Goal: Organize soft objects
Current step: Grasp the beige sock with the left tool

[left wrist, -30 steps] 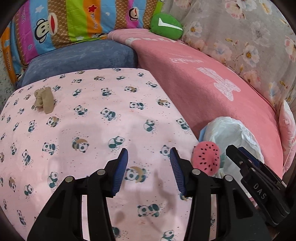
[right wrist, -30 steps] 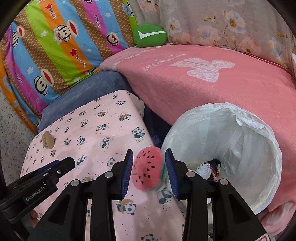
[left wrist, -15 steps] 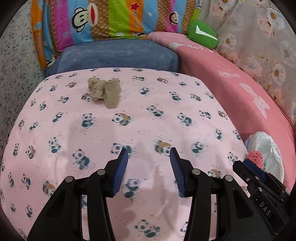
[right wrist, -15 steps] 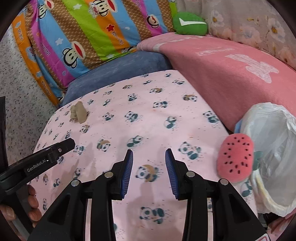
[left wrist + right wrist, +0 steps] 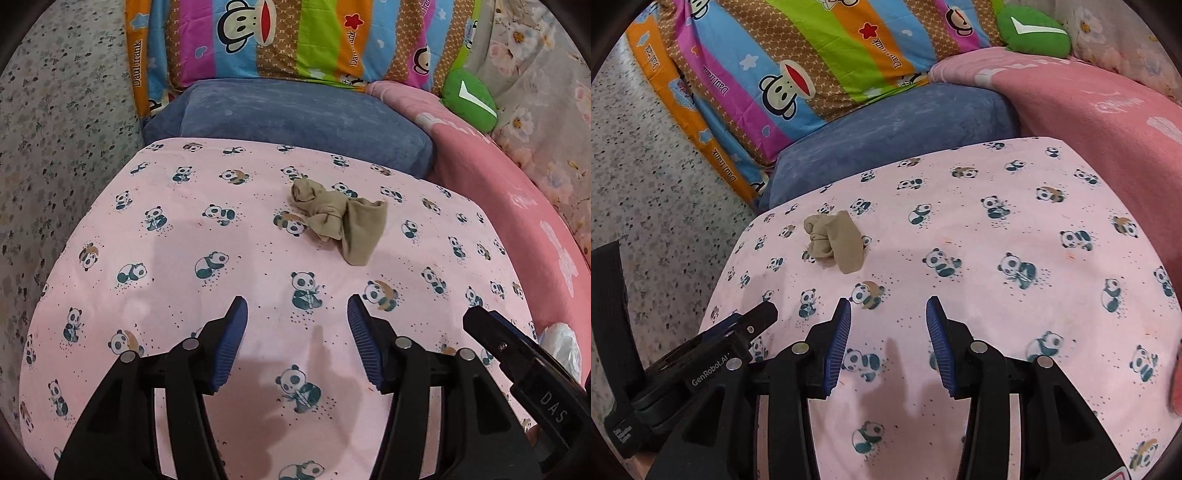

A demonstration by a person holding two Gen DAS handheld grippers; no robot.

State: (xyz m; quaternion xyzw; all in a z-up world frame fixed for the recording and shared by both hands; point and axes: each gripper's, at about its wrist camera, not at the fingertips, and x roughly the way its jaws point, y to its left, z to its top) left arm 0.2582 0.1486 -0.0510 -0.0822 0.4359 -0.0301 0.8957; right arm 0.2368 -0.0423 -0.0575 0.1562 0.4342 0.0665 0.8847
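A crumpled tan sock (image 5: 341, 221) lies on the pink panda-print sheet (image 5: 192, 236), ahead of my left gripper (image 5: 297, 308) and slightly to its right. The left gripper is open with nothing between its blue pads. In the right wrist view the same tan sock (image 5: 836, 240) lies ahead and to the left of my right gripper (image 5: 888, 310), which is open and holds nothing. The right gripper's body (image 5: 532, 369) shows at the lower right of the left wrist view. A sliver of the white plastic bag (image 5: 561, 341) shows at the sheet's right edge.
Behind the sheet sit a blue cushion (image 5: 295, 114) and a striped monkey-print pillow (image 5: 295, 37). A pink blanket (image 5: 1108, 99) runs along the right, with a green plush (image 5: 1032, 31) at its far end. Speckled floor (image 5: 646, 184) lies to the left.
The right gripper let go of the pink watermelon plush beside the white bag and swung left. Both grippers have turned toward the tan sock, which is now nearer and more central.
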